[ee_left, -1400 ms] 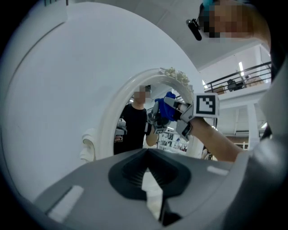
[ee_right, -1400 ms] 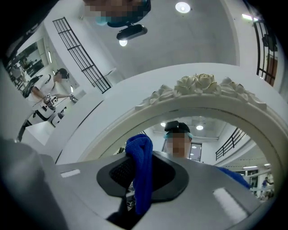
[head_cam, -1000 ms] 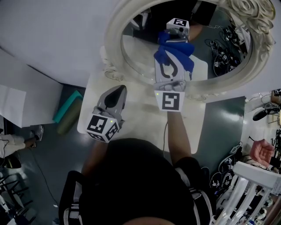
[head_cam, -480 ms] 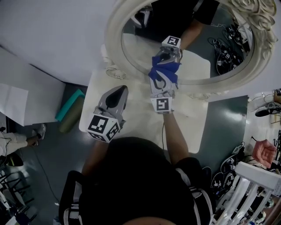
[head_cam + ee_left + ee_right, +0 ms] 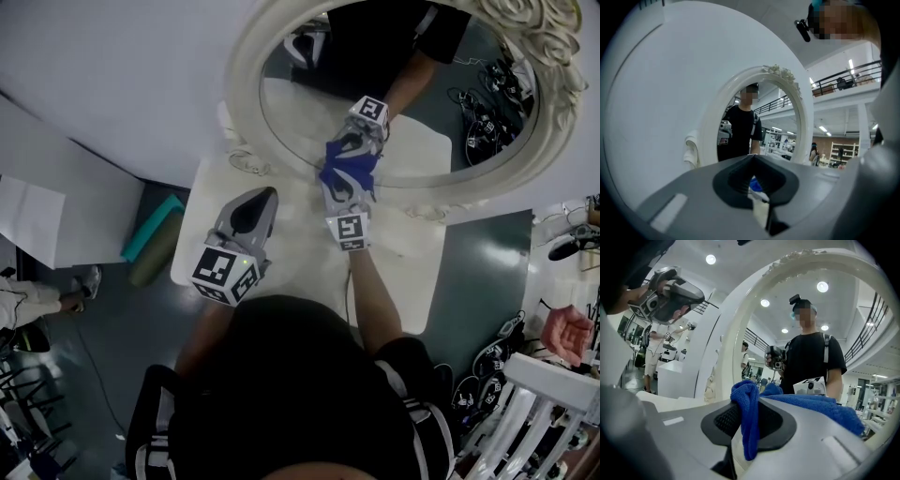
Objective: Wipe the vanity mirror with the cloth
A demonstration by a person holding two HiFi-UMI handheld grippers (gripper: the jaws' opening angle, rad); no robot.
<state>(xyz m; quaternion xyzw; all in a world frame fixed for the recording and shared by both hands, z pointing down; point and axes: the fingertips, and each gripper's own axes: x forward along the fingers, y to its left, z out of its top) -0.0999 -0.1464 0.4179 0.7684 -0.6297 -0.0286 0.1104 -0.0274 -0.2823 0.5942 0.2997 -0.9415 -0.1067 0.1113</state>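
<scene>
Clamping the cloth (image 5: 343, 174), the right gripper (image 5: 351, 162) meets the mirror (image 5: 246, 86).

The head view was dim and bluish, darkest at the bottom. Both gripper views bent into black corners; ceiling lights (image 5: 822, 286) glared in the mirror (image 5: 811, 333) at upper right.

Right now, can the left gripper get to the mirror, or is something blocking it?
Probably yes. The left gripper hovers over the table, pointing at the mirror, with nothing between them. The right gripper holds the blue cloth against it further right, leaving its left part free.
</scene>
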